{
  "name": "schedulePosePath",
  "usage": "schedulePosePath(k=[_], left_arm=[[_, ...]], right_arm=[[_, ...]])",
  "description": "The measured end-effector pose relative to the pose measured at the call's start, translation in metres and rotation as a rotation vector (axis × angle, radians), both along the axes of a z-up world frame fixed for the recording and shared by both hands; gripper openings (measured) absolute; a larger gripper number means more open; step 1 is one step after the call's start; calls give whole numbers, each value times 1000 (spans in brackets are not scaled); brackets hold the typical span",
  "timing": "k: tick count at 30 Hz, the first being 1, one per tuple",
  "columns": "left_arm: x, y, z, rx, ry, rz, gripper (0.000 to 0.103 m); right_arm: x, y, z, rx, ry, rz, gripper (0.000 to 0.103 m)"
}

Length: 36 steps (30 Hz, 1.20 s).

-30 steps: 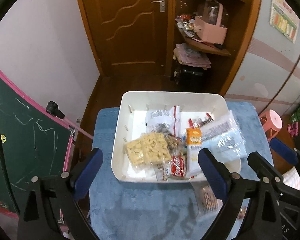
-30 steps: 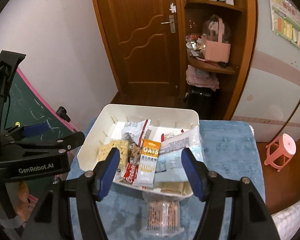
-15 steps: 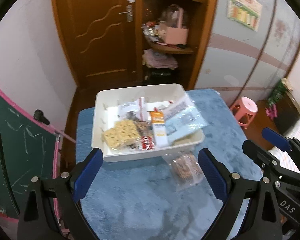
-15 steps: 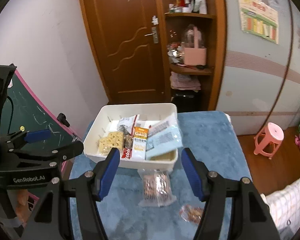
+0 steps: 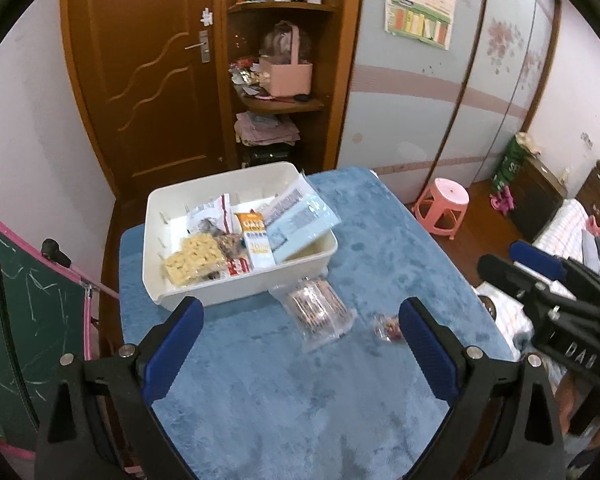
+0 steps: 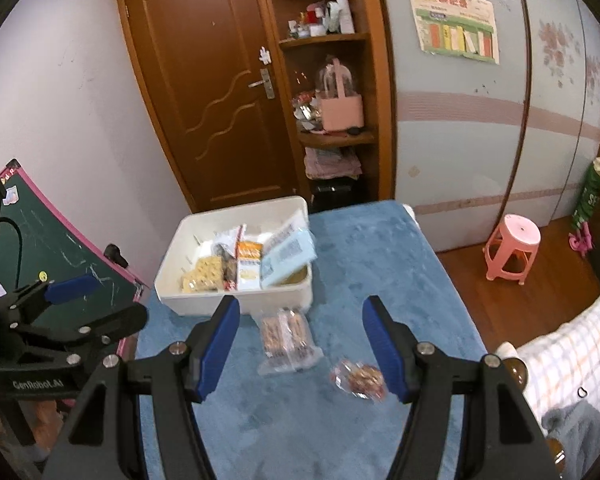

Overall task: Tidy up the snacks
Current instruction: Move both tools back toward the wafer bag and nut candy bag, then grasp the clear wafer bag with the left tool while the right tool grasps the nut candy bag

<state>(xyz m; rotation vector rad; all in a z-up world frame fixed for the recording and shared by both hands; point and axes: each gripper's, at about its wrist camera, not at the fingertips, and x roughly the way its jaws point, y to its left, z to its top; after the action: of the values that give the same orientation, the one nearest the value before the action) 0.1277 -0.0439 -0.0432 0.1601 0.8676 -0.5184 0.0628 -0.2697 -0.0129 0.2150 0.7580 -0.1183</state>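
A white bin (image 5: 236, 296) sits on the blue cloth (image 5: 300, 400) at the far left part of the table, ahead of both sets of jaws. Inside it lie several snacks: a pack of pale yellow crackers (image 5: 194, 258) nearest the left gripper's left jaw, an orange-and-white oat bar (image 5: 254, 240) in the middle, a white packet (image 5: 212, 216) behind them, and a light blue packet (image 5: 300, 220) leaning over the bin's right rim.

Just outside the bin's near wall, a clear packet of brown sticks (image 6: 286, 338) lies flat on the cloth, between the right gripper's jaws and a little beyond their tips. A small round wrapped snack (image 6: 358, 376) rests near it, just beside the inner face of that gripper's right jaw.

The left gripper (image 5: 300, 344) hangs above the cloth with its jaws spread wide and nothing between them. The right gripper (image 6: 300, 344) is likewise wide apart and holds nothing; both loose packets lie below and ahead of it, untouched.

Beyond the table stand a brown door (image 6: 212, 92), corner shelves (image 6: 332, 136) with a pink bag (image 6: 340, 110), and a pink stool (image 6: 512, 248) on the wooden floor to the right. A green chalkboard (image 5: 16, 320) leans at the left.
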Motion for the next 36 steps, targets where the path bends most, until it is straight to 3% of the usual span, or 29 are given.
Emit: schedulePosePath(k=[4,9,16,21,30,33,36], left_arm=[[-9,-10,-21,48,25,-11,99],[-9,-30,-62,128,96,-10,99],[2,-53,-115,185,218,42,99],[16,-71,-144,223,267,74,99],[44,-86,-176,291,314,121,99],[54,-89,-183,307,323,129,99],[65,-93,-190,321,337,138,99]], right_arm=[[-16,-30,-18,-12,58,-35,65],[-26,-72,-55,46,154,-84,65],[-12,-108,-112,88,299,-44,65],[17,-108,-147,66,364,90,65],[73,-60,-227,-56,501,507,64],[82,-50,-250,-105,556,596,64],[85,-46,-264,-156,581,640,49]])
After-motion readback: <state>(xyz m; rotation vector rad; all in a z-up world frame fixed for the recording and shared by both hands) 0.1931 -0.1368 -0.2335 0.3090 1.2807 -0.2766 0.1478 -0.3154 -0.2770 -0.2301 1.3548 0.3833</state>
